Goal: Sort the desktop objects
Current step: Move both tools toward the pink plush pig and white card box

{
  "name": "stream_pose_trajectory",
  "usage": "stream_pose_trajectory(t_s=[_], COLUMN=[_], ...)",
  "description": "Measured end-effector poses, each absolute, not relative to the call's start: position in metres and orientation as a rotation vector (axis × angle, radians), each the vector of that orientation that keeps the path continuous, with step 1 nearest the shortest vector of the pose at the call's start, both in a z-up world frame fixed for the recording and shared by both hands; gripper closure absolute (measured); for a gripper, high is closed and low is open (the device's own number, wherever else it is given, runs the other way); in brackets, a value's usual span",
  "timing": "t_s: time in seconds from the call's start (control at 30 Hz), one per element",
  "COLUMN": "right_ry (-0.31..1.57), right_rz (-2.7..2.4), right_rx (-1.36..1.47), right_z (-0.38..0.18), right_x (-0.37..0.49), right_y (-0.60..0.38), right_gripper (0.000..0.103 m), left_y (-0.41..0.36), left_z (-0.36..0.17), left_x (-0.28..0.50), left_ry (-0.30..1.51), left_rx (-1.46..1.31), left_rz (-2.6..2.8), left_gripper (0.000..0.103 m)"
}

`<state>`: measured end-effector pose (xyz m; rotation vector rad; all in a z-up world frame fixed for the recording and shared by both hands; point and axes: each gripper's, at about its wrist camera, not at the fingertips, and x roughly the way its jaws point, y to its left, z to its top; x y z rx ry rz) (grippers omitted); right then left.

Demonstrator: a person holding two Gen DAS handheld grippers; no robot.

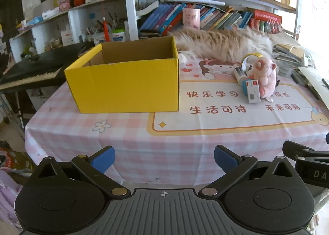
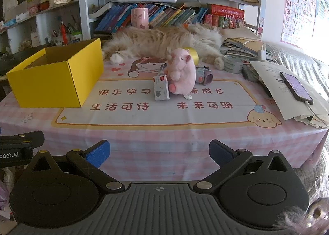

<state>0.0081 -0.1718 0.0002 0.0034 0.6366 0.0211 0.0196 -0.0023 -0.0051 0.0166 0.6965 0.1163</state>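
In the middle of the bench (image 2: 144, 132), right of the yellow box (image 2: 55, 78), sits a pink plush toy (image 2: 182, 74) beside a small white card box (image 2: 161, 88). The toy looks soft and light, so squeeze its round belly. Both left tongs (image 1: 164, 158) and right tongs (image 2: 159, 152) are wide open and empty, well short of it.

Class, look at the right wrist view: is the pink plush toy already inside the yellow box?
No. The pink plush toy stands on the table mat, well to the right of the yellow box, beside a small white carton.
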Motion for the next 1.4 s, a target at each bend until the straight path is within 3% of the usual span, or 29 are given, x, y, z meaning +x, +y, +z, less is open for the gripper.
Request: stream_pose_trajectory(t_s=[1.4], right_ry=[0.615], right_rz=[0.056], right_rx=[0.027], right_z=[0.007], right_x=[0.007], right_y=[-0.159], right_gripper=[0.000], left_y=[0.014], left_z=[-0.005], left_x=[0.020], left_ry=[0.688], left_rx=[-0.002], left_rz=[0.059], left_gripper=[0.000])
